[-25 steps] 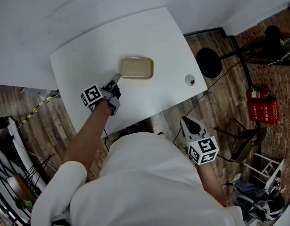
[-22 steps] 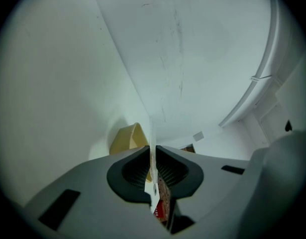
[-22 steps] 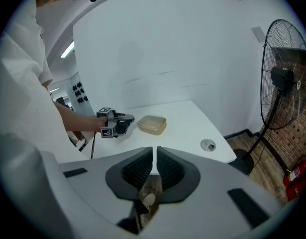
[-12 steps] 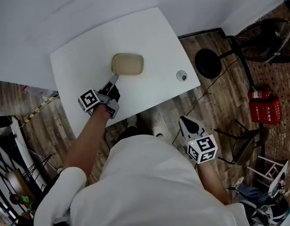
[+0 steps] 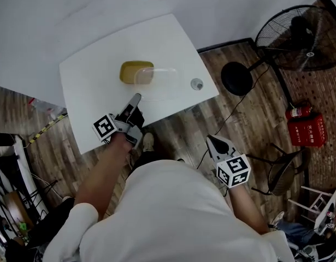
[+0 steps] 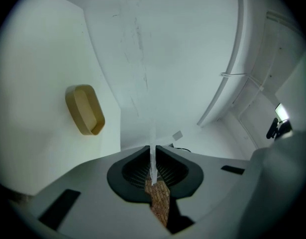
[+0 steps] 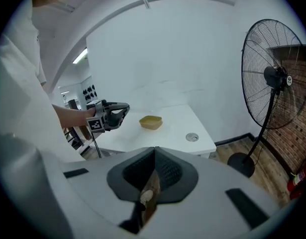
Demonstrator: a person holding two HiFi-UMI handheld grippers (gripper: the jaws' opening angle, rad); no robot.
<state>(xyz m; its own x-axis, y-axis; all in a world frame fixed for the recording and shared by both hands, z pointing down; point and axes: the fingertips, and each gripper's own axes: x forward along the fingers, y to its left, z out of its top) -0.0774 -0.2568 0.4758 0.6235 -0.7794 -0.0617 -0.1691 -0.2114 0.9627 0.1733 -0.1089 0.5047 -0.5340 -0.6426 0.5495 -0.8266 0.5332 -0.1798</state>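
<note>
In the head view the left gripper [image 5: 136, 99] pinches the near corner of a clear lid [image 5: 161, 84], a faint, see-through rounded rectangle. Its long axis runs rightward from the fingertips, above the white table [image 5: 88, 86]. The yellow container [image 5: 136, 72] sits just ahead of the fingertips.

In the left gripper view the lid shows edge-on, a thin upright strip clamped between the fingers [image 6: 138, 169], with the container to their left.

In the right gripper view the right gripper [image 7: 153, 156] has its jaws together, empty.

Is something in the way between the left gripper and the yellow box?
Nothing visible does. The left gripper is shut on a clear lid; the box sits open beside it, with only bare table between.
</note>
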